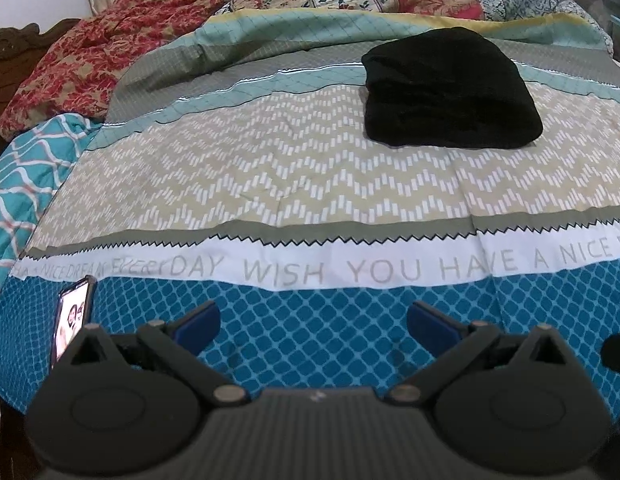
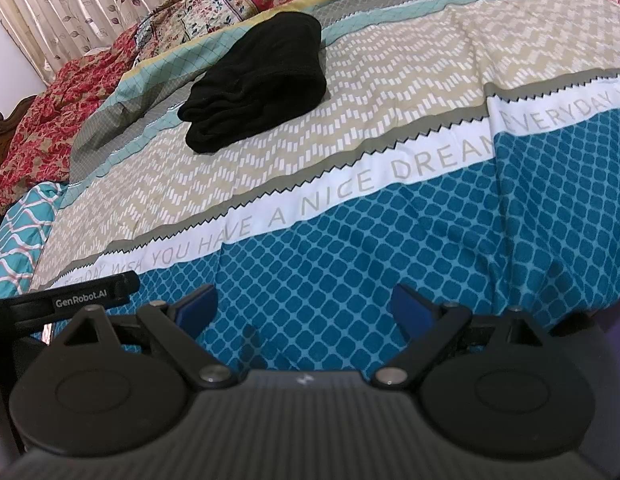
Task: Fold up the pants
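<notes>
The black pants (image 1: 449,88) lie folded into a compact stack on the patterned bedspread, far ahead and to the right in the left wrist view. In the right wrist view the pants (image 2: 258,80) sit ahead and to the left. My left gripper (image 1: 313,326) is open and empty, low over the blue diamond band near the bed's front edge. My right gripper (image 2: 304,312) is open and empty over the same blue band. Both grippers are well apart from the pants.
A phone (image 1: 72,320) with a lit screen stands at the bed's front left edge. A red floral blanket (image 1: 82,64) is bunched at the far left. Curtains (image 2: 70,4) hang behind the bed. The left gripper's body (image 2: 70,302) shows at the right view's left edge.
</notes>
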Demonstrator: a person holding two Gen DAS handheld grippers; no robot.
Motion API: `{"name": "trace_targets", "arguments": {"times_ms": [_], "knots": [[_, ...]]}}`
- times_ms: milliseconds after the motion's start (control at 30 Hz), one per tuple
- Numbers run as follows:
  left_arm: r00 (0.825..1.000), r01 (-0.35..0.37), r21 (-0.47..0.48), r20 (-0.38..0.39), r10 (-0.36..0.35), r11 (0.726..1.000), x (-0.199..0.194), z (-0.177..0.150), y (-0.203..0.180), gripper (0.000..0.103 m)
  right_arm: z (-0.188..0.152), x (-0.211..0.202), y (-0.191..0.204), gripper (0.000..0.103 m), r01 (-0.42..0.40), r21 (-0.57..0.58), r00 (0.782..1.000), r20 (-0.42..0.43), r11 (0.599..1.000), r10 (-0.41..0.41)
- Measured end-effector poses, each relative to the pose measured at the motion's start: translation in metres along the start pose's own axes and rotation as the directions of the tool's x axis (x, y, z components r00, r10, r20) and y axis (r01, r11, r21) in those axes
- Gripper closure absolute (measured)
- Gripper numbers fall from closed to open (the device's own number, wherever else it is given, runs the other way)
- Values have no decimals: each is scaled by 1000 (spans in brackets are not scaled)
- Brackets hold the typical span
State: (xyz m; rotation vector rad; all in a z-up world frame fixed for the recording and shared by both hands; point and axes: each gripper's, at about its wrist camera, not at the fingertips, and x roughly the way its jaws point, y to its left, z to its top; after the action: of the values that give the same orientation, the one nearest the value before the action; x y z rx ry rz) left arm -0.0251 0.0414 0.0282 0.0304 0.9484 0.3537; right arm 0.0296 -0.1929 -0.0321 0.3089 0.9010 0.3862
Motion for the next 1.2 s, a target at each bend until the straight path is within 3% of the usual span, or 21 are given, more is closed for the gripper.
{"name": "trace_targets", "arguments": {"times_ms": [300,867,1200], "knots": [[999,-22,-16,39,23,1000,-7,2,3,0,3,-13,5,8,43,-50,993,111,998,-37],[998,29,8,60,-30,1000,-17,2,-2,0,2,-11,5,8,47,-27,994,105,999,-44],[999,48,23,-10,-47,999,-15,1,-8,0,2,-12,5,8,48,-24,993,109,999,-46]]}}
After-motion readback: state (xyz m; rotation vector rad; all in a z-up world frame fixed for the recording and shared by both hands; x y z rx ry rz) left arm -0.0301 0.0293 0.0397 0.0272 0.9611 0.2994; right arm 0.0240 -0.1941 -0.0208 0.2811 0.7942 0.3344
